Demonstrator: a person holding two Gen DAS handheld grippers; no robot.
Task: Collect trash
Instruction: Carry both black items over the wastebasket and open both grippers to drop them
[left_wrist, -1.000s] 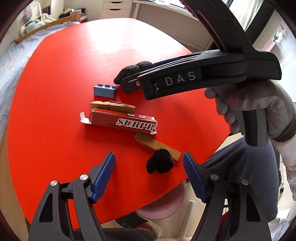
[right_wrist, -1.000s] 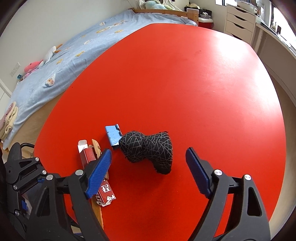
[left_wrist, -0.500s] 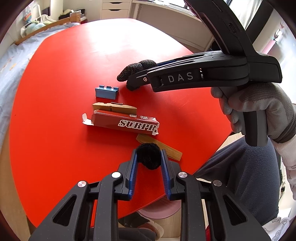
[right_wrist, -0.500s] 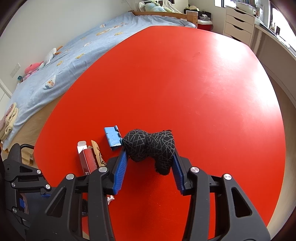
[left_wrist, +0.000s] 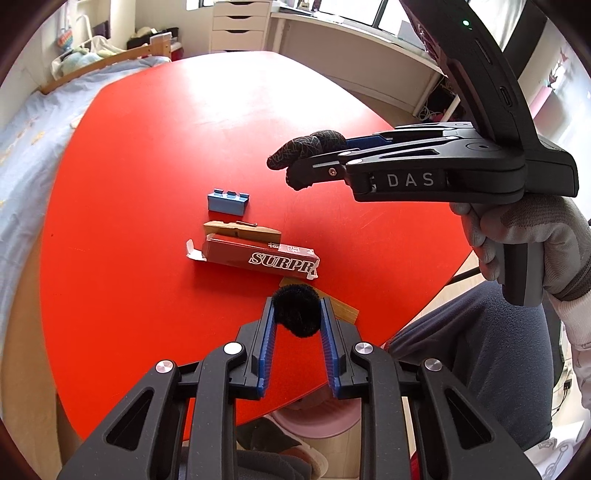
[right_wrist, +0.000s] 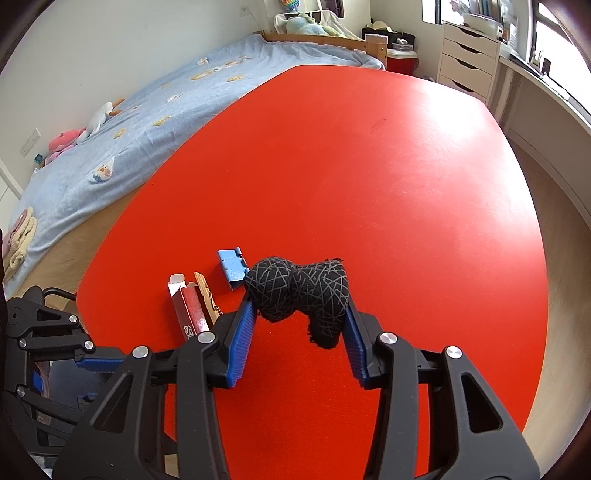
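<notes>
Both grippers have squeezed shut on trash and lifted it. Left gripper (left_wrist: 297, 314) pinches the fuzzy black ball (left_wrist: 295, 310) near the red table's (left_wrist: 147, 147) front edge. Right gripper (right_wrist: 299, 314) holds the black patterned bundle (right_wrist: 299, 291), lying crosswise between its fingers.

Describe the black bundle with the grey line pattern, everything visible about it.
The black fabric bundle with thin grey crisscross lines looks like soft knit cloth rolled into two rounded lobes side by side, with a frayed end hanging below the right lobe. It sits clamped between the blue ribbed pads of the right tongs, one pad against each lobe. In the left wrist view it appears raised off the red table, its tip poking past the tongs.
</notes>
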